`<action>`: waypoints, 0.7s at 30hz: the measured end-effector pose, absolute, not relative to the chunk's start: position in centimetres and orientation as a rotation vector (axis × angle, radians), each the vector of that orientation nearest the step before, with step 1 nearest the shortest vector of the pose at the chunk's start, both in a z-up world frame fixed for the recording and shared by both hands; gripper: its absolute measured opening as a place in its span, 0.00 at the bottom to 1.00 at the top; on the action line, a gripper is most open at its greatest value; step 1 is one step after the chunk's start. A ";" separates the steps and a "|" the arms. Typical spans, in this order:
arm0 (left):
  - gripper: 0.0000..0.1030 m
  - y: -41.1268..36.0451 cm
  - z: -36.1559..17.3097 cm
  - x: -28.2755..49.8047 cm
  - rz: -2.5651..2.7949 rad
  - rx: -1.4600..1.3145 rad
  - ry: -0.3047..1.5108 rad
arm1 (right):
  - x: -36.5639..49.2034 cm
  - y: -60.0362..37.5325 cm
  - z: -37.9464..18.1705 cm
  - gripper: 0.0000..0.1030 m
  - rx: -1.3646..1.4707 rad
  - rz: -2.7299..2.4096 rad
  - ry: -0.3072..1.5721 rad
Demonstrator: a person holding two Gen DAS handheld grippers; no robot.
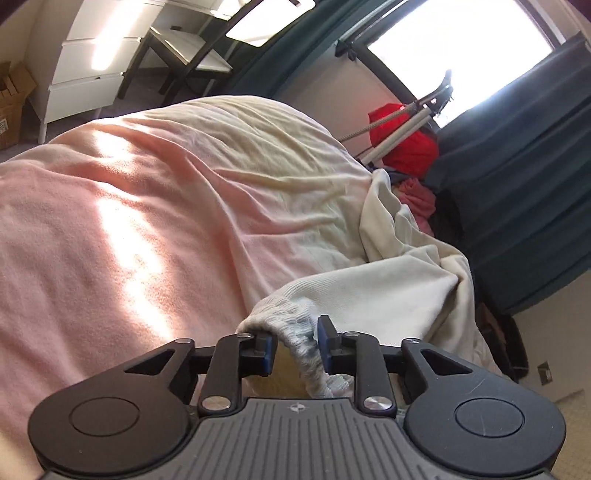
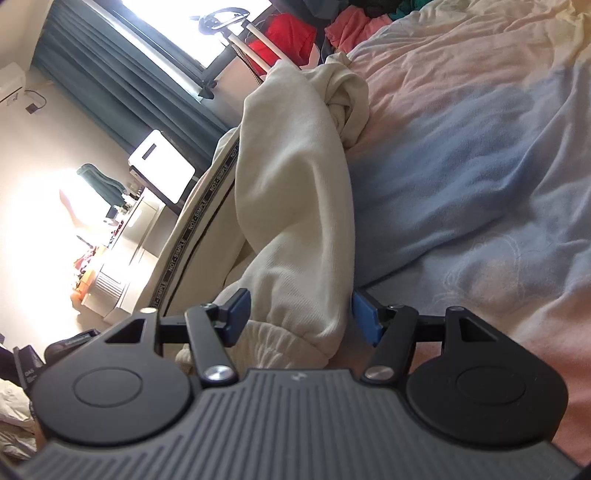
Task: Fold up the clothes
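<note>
left tongs (image 1: 297,349): parted, narrow gap | right tongs (image 2: 301,317): spread wide, low and level

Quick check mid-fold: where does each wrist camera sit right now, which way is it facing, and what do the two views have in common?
Left wrist: behind the left tool, facing along the bed toward the window; its fingers flank a ribbed cuff of the cream garment.
Right wrist: behind the right tool, facing the curtain; its open fingers straddle the garment.
Shared: garment, bed, curtains, red cloth.
</note>
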State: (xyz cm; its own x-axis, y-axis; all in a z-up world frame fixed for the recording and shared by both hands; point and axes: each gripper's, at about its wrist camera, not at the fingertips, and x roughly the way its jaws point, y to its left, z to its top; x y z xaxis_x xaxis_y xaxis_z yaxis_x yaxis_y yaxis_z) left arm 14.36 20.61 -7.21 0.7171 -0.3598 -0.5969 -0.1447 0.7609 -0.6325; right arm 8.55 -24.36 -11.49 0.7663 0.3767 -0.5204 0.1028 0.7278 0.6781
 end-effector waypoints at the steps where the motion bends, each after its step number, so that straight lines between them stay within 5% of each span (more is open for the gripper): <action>1: 0.41 20.7 -6.8 13.7 -0.138 -0.702 0.783 | 8.6 -24.3 -11.6 0.62 0.756 0.166 0.701; 4: 0.68 20.7 -5.1 11.4 -0.163 -0.587 0.752 | 8.7 -24.1 -12.0 0.62 0.771 0.173 0.704; 9: 0.89 17.3 -2.2 8.7 -0.202 -0.183 0.561 | 8.6 -24.0 -12.0 0.62 0.771 0.171 0.697; 18: 0.93 11.2 -6.8 13.3 -0.277 0.134 0.625 | 8.8 -23.9 -12.1 0.63 0.761 0.173 0.685; 21: 0.91 11.0 -8.2 14.7 -0.221 0.158 0.650 | 9.0 -23.9 -12.4 0.72 0.764 0.174 0.679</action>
State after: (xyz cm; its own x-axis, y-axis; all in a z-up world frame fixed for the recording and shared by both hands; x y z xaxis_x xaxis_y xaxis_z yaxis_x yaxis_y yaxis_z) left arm 14.72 11.00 -8.18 0.7742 -0.1535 -0.6141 0.2523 0.9646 0.0769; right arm 9.02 -23.86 -12.36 0.7756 0.3817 -0.5028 0.0920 0.7195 0.6883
